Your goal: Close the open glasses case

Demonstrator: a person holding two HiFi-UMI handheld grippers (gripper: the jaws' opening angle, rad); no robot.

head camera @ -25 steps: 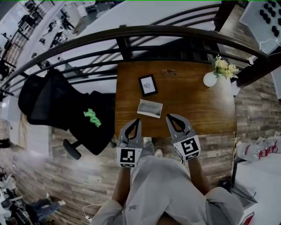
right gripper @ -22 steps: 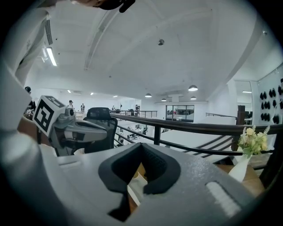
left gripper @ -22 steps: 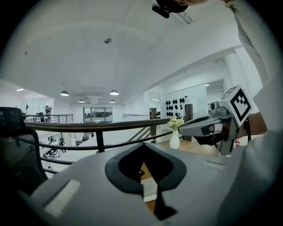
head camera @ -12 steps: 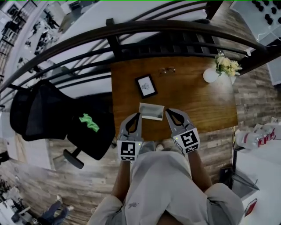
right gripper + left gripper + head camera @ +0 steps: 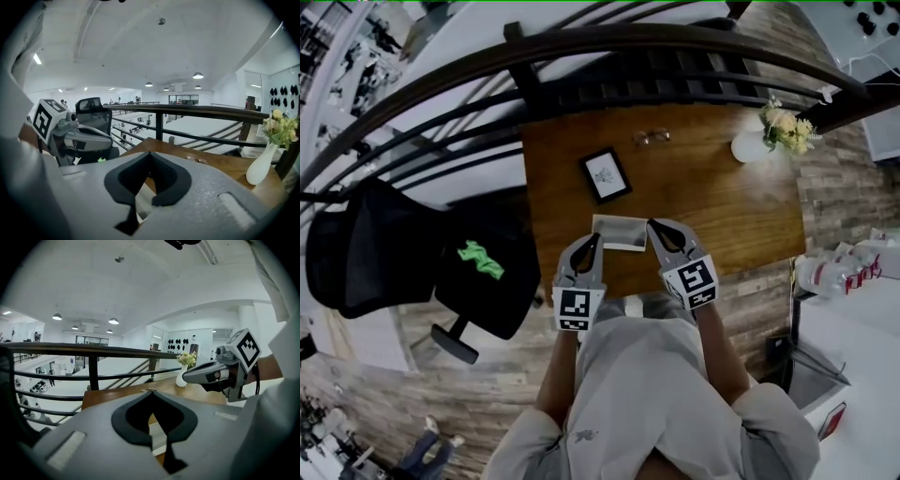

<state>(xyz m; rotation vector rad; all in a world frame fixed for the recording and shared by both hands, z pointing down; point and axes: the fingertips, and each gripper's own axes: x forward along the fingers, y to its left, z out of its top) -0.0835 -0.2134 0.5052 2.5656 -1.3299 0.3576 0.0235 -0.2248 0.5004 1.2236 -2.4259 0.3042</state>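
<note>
The open glasses case [image 5: 619, 232], pale grey, lies near the front edge of the brown wooden table [image 5: 722, 206]. My left gripper [image 5: 592, 240] is shut and empty, with its tips just short of the case's near left corner. On the other side my right gripper [image 5: 652, 226] is also shut on nothing, its tips at the case's right end. A pale strip of the case [image 5: 157, 436] shows through the left gripper [image 5: 151, 392] in the left gripper view. In the right gripper view the case [image 5: 143, 197] shows below the right gripper [image 5: 149, 153].
A small black picture frame [image 5: 606, 175] lies behind the case. A pair of glasses [image 5: 651, 137] rests near the table's far edge, and a white vase of flowers [image 5: 752, 144] stands at the far right. A dark railing [image 5: 581, 66] runs behind the table. A black office chair [image 5: 441, 253] stands at the left.
Both grippers have moved forward over the table's front edge to the case. They were short of the case and now flank its near side. Both stay shut.
</note>
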